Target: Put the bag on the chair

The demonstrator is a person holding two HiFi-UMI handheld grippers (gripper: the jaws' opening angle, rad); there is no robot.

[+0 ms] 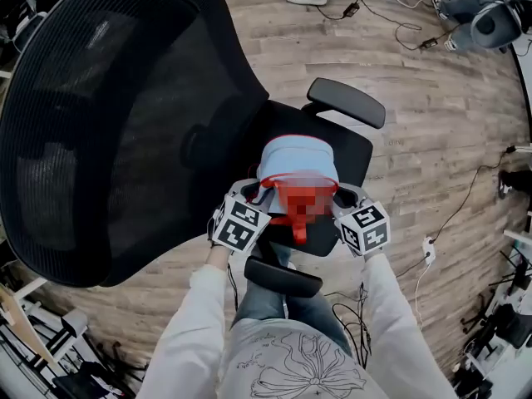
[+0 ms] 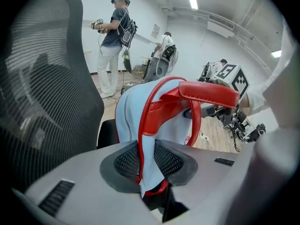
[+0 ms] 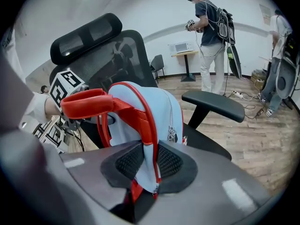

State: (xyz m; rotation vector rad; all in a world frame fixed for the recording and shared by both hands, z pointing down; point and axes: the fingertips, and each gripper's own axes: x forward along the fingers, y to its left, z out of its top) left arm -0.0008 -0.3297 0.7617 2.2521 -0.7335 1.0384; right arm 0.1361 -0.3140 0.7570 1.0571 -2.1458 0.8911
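A light blue bag (image 1: 298, 163) with red trim hangs upright over the black seat (image 1: 356, 152) of an office chair. Whether its bottom touches the seat is hidden. My left gripper (image 1: 261, 194) is shut on the bag's near left edge, and my right gripper (image 1: 341, 198) is shut on its near right edge. In the left gripper view the pads (image 2: 125, 162) pinch blue fabric and red piping of the bag (image 2: 133, 111), under its red handle (image 2: 208, 93). The right gripper (image 3: 147, 164) clamps the bag (image 3: 164, 107) the same way. The mesh backrest (image 1: 108, 123) stands at the left.
Armrests flank the seat: a far one (image 1: 346, 101) and a near one (image 1: 283, 277), close to my legs. Cables and a power strip (image 1: 428, 248) lie on the wooden floor. A person (image 3: 212, 36) stands farther back, with a small table (image 3: 183, 54) beyond.
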